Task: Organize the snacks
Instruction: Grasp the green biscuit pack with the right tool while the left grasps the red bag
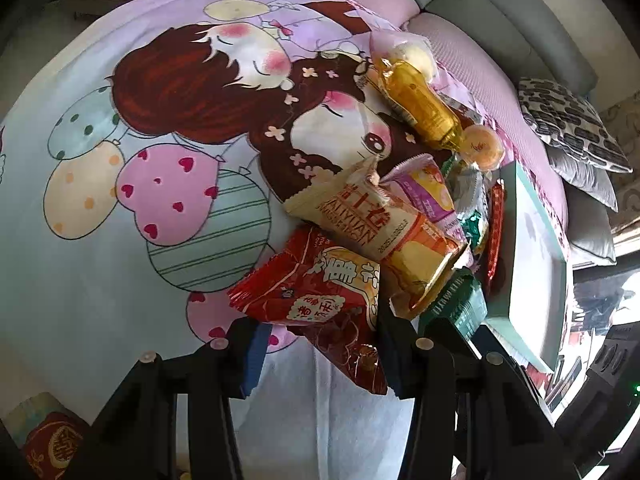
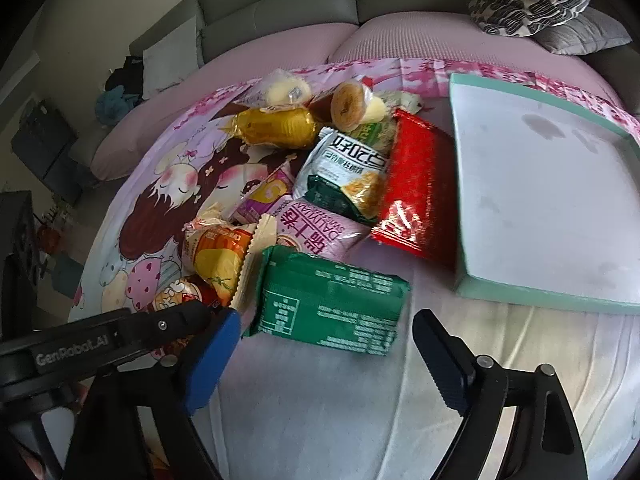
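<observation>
Left gripper is clamped on the red snack packet at the near edge of the pile. Right gripper is held apart, and the green packet lies just ahead between its fingers, long axis across the gap, so this hand is judged nearer. The teal tray lies to the right. "DALIYUAN" is read on the yellow packet, "GenRobot.AI" on the tool.

Between the left gripper pads lies a glossy, crinkled red foil packet. Ahead of the right gripper, the green wrapper looks matt plastic; the printed cloth underneath is soft.
</observation>
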